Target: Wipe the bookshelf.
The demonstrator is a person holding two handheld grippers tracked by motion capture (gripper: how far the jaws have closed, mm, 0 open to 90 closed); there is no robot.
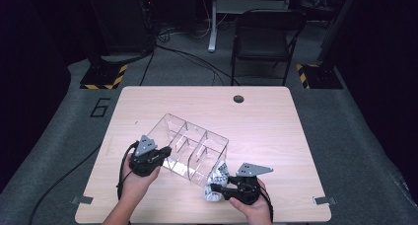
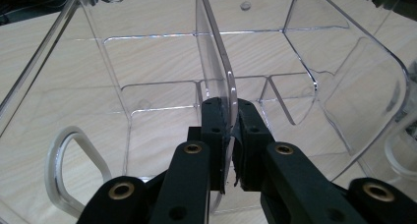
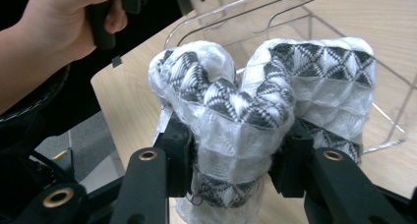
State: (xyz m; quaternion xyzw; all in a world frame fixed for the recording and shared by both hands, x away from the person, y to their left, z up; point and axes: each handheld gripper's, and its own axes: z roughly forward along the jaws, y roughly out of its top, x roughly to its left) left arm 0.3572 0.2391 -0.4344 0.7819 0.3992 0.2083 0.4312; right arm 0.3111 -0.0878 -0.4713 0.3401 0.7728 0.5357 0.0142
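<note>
Right gripper [image 3: 231, 160]: jaws clamped around a rolled black-and-white sock [image 3: 255, 111], at the table's [image 1: 276, 116] near edge.
Left gripper [image 2: 228, 135]: pinching a clear organiser's [image 1: 194, 148] wall, tilting it.
Sock position: just beside the organiser's near corner.

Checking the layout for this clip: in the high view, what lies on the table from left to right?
Left gripper, shut on a wall of the clear plastic compartment box → clear plastic compartment box, tilted → black-and-white patterned knit cloth bundle → right gripper, its jaws clamped around that bundle.
</note>
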